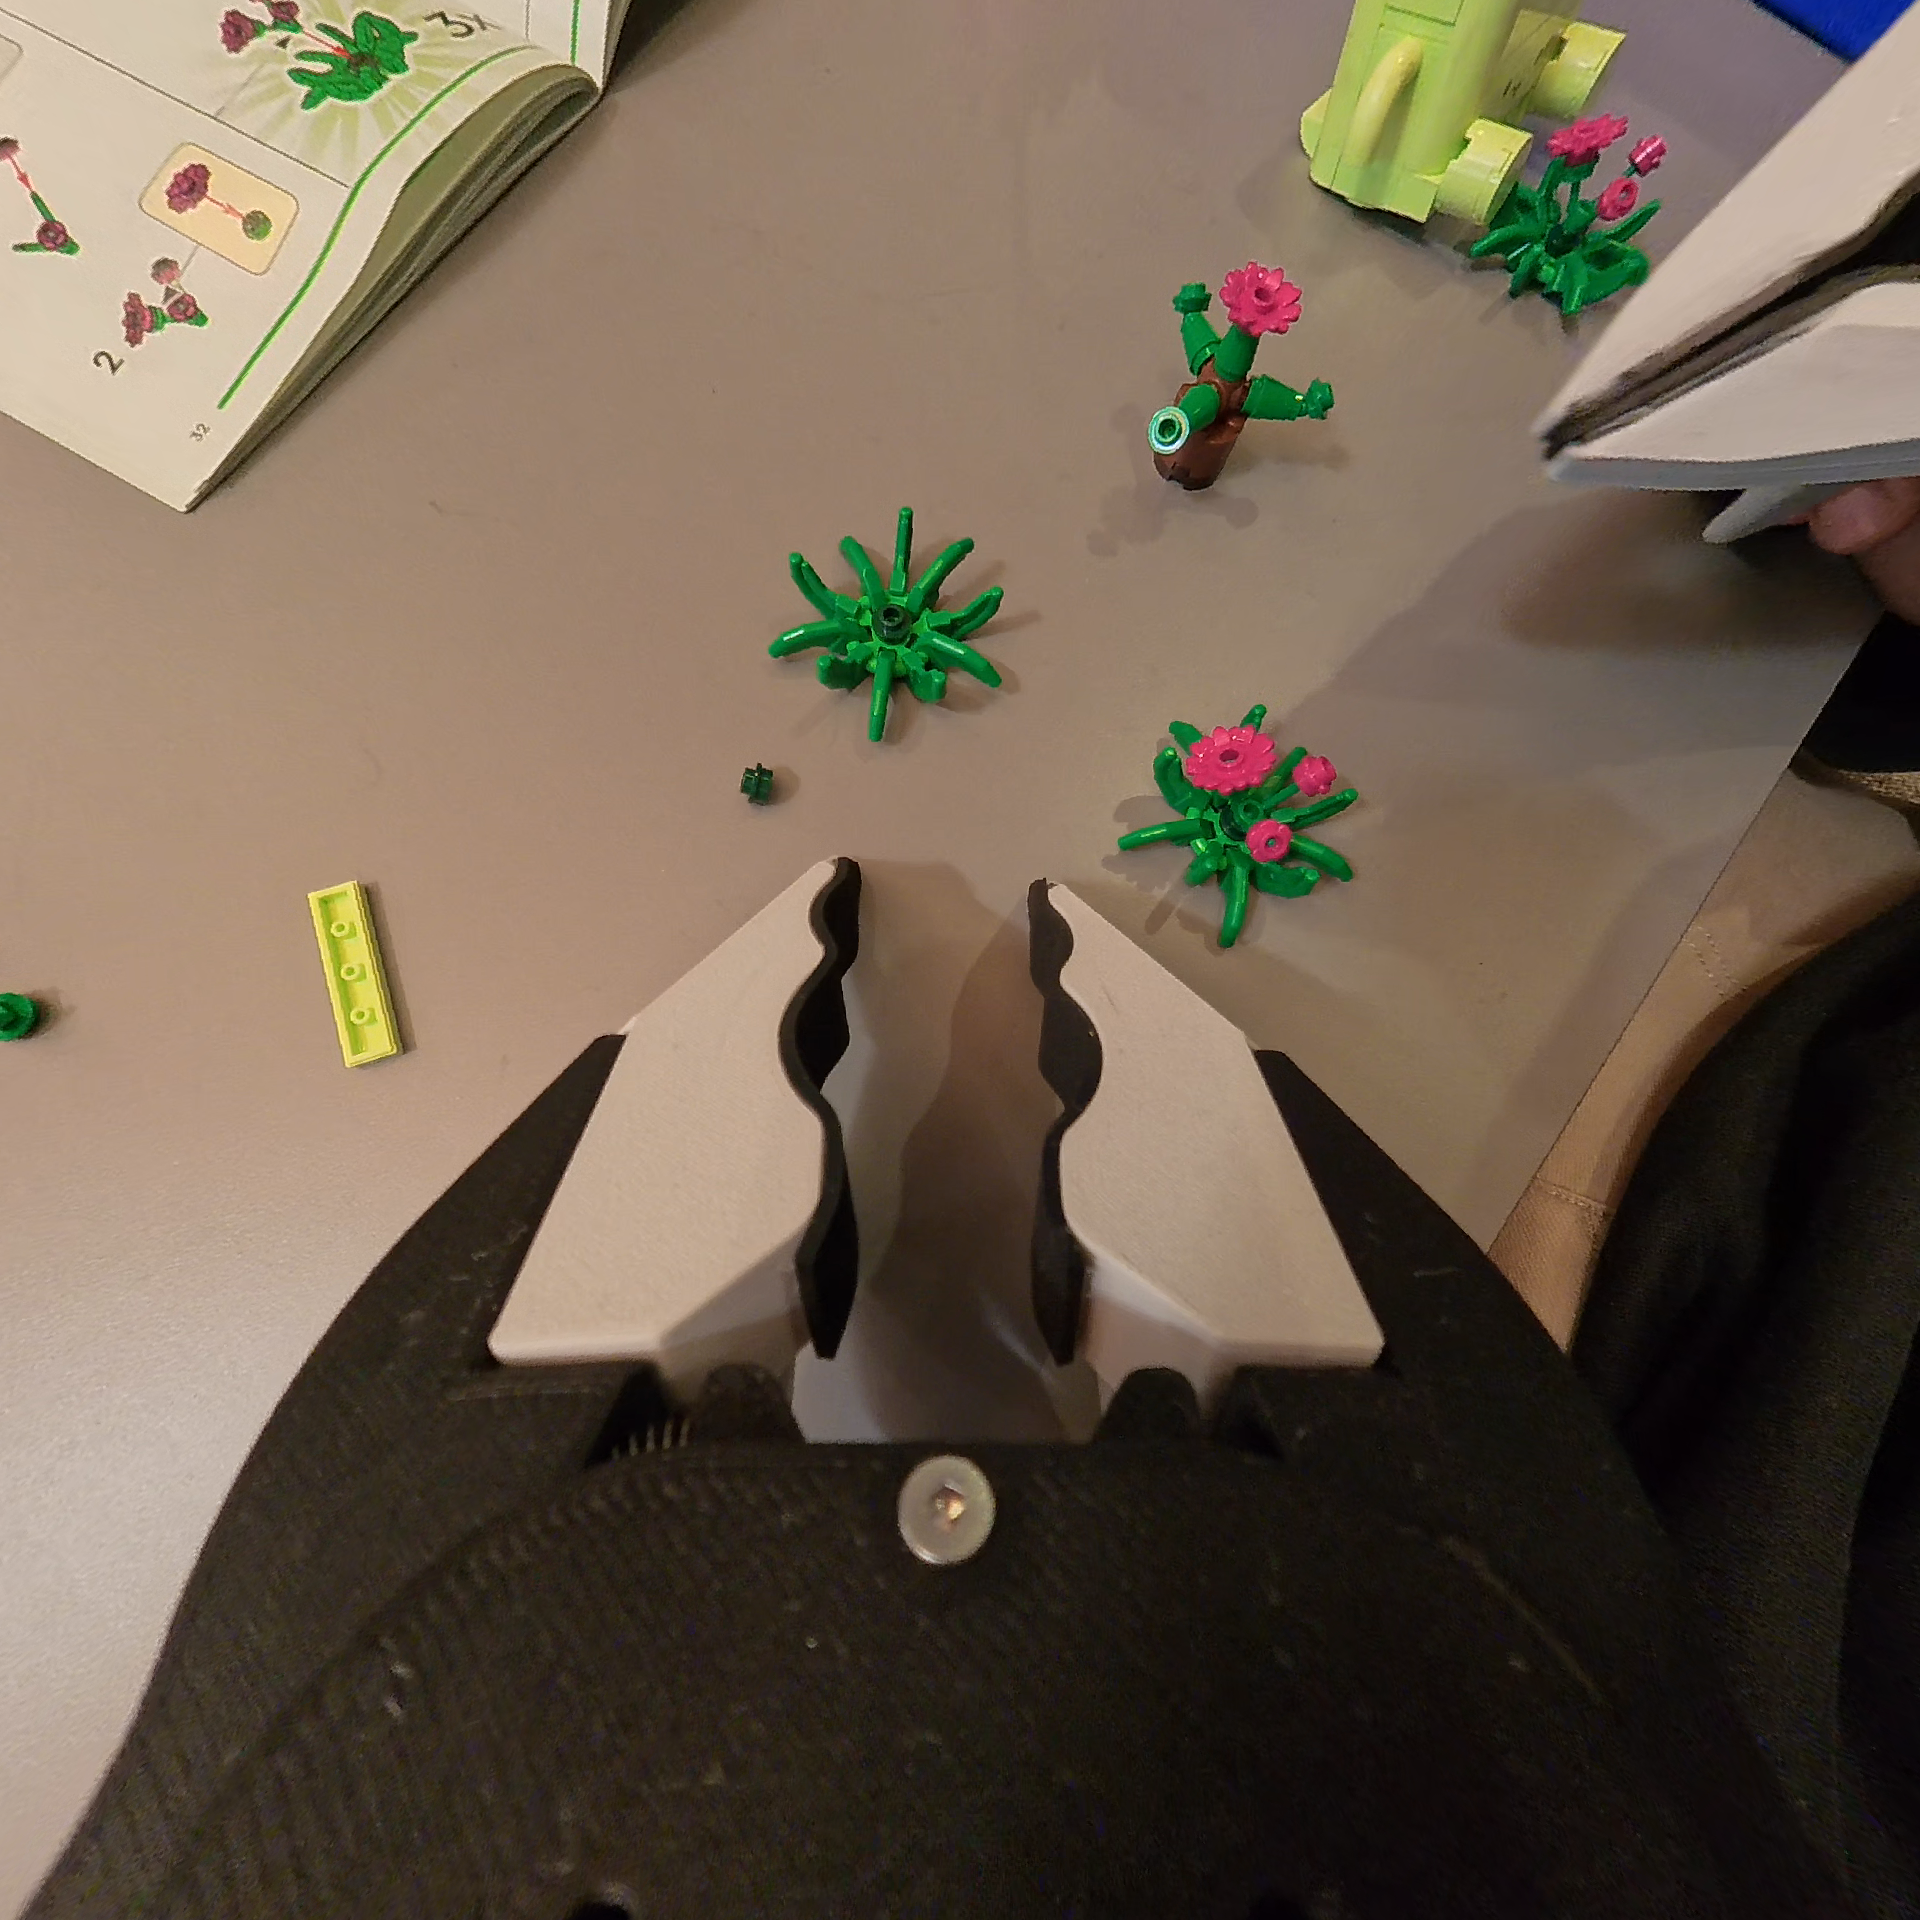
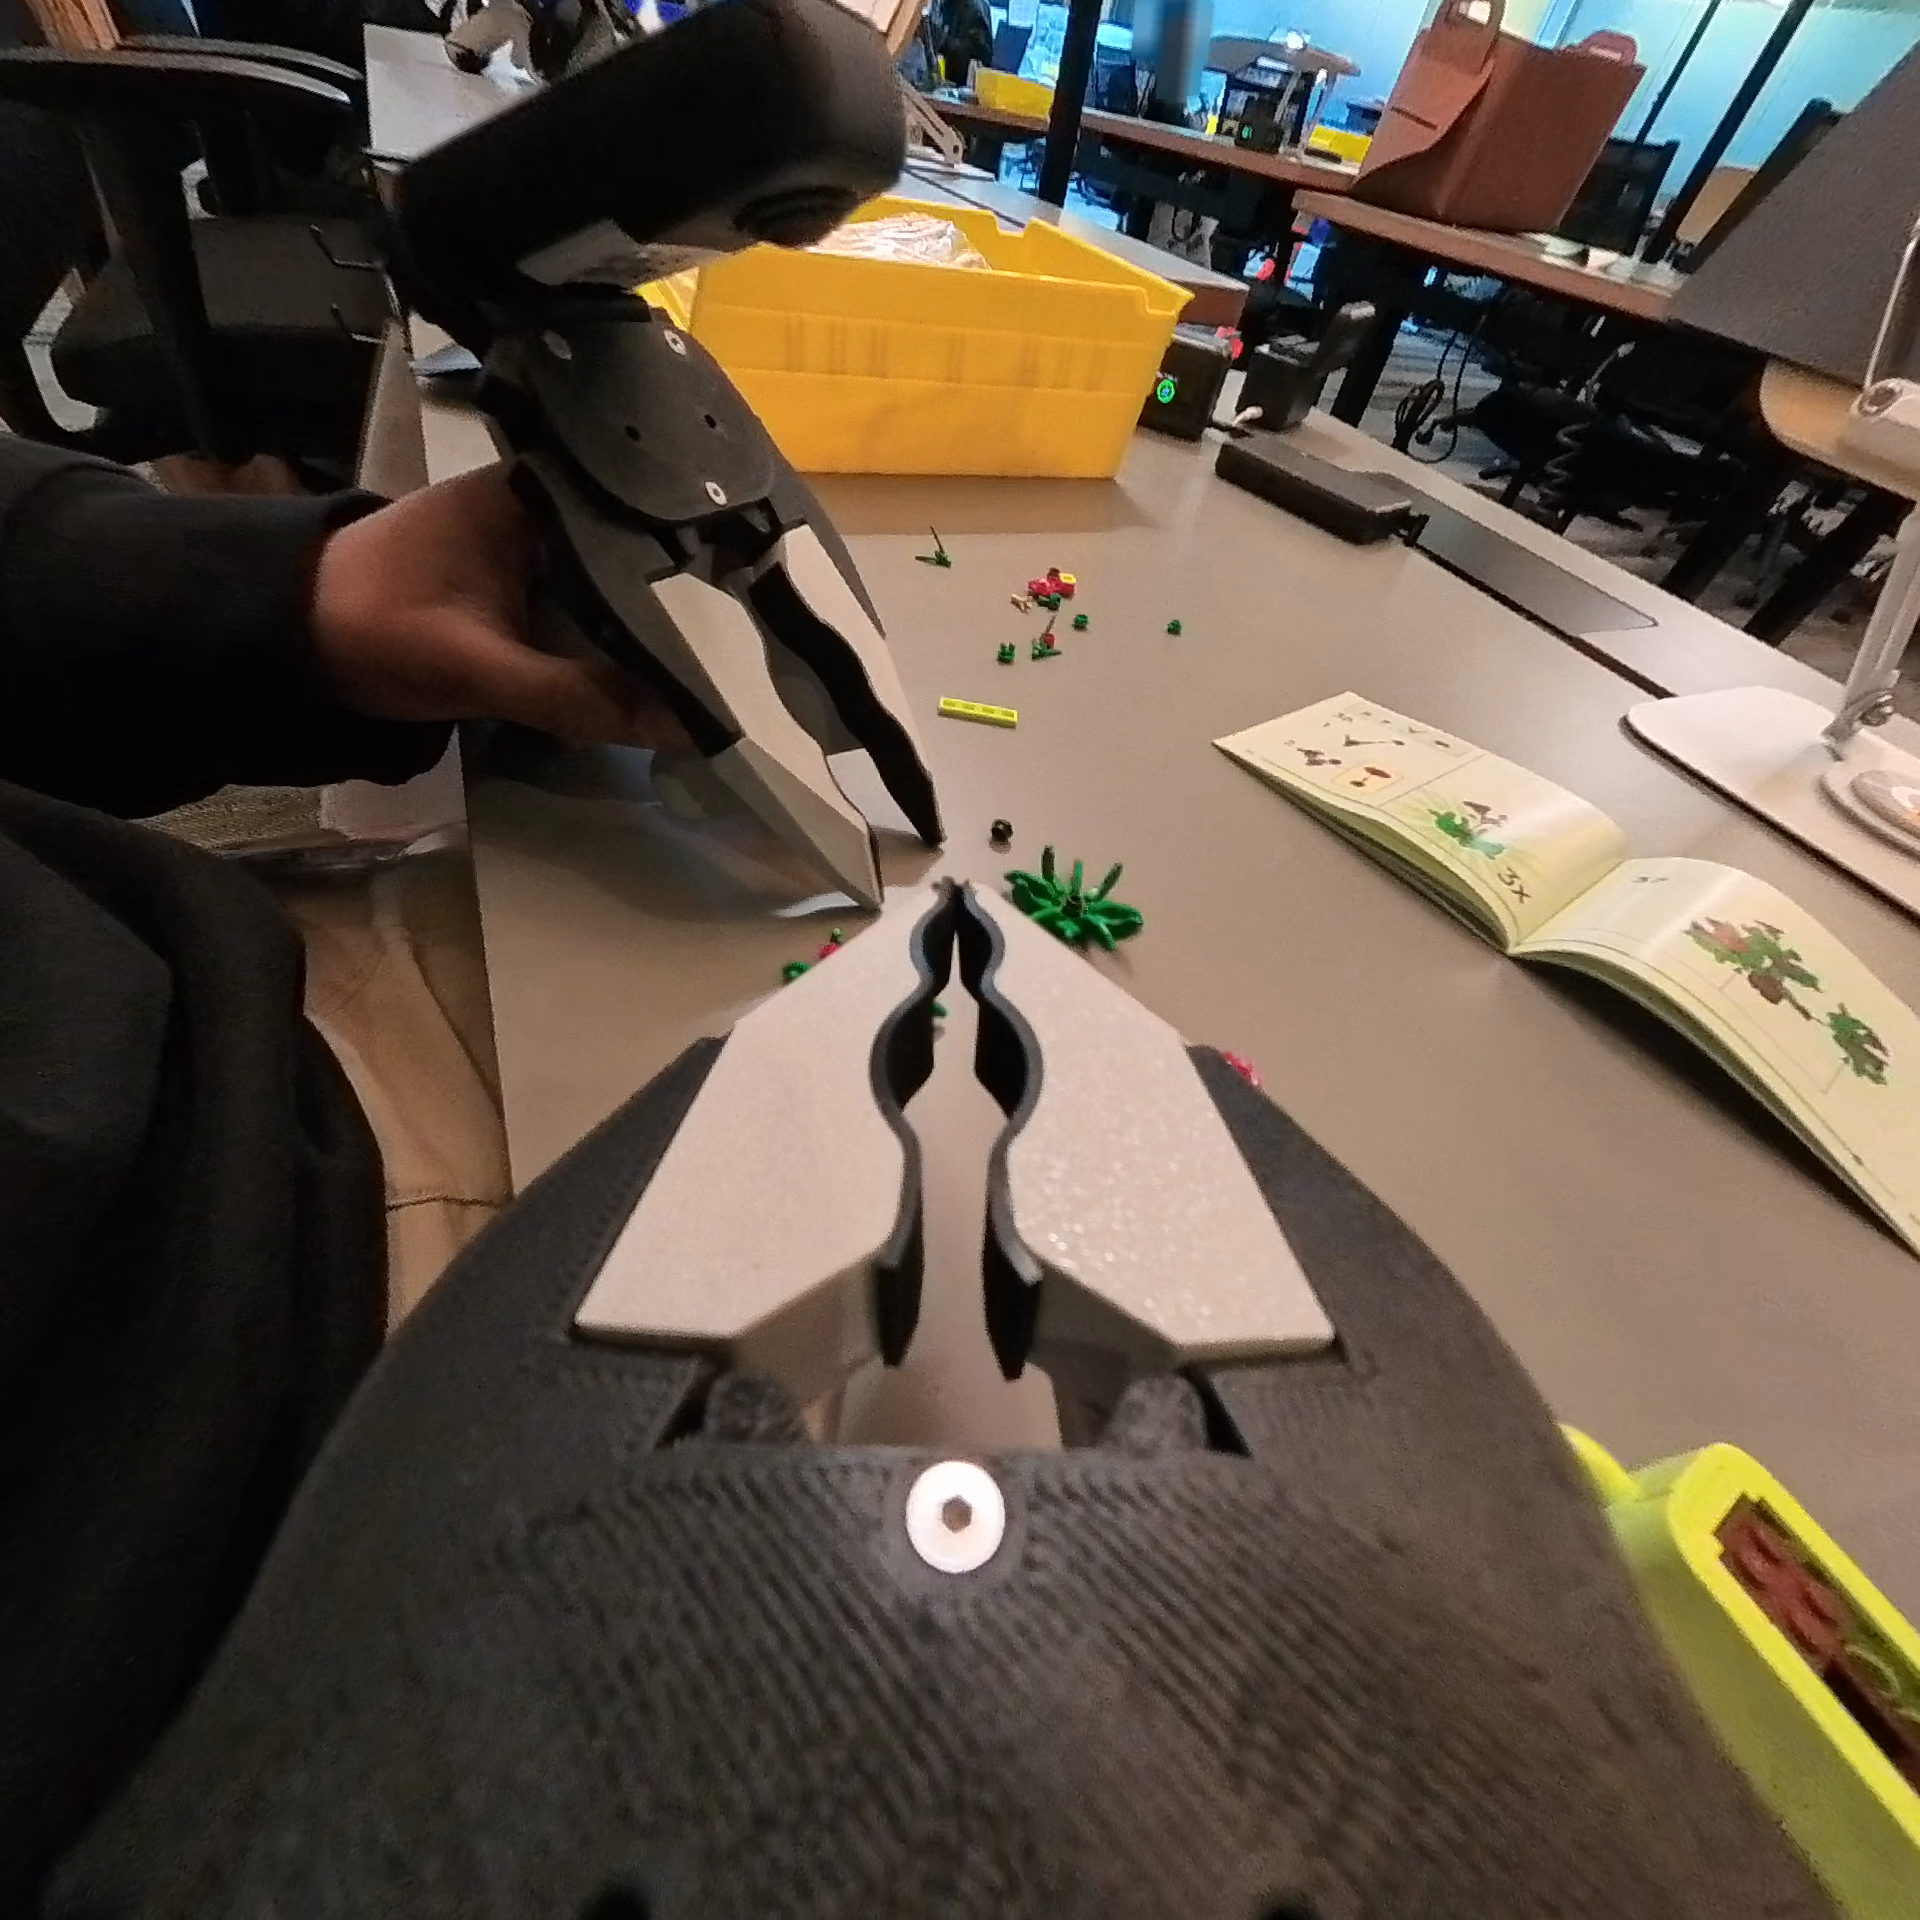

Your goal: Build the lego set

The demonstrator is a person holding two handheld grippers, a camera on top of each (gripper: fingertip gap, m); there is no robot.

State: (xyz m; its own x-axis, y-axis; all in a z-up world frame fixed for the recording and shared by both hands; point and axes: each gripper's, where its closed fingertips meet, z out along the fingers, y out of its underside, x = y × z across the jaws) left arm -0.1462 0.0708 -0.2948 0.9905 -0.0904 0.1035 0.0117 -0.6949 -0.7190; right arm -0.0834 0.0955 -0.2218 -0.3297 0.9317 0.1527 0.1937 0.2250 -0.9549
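Hovering at lower centre, your left hand-held gripper (image 1: 943, 873) is released above the desk (image 1: 520, 644), likely lined up for the small green stud (image 1: 760, 784) beside the bare leaf cluster (image 1: 888, 623). Your right hand-held gripper (image 2: 954, 891) looks clenched, seemingly empty.

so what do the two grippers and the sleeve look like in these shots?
Both match: the left gripper and right gripper each have a textured black printed body, one pale screw at the centre, and two light grey wedge fingers lined with wavy black pads. No cables visible. The person's sleeve is dark, over tan trousers.
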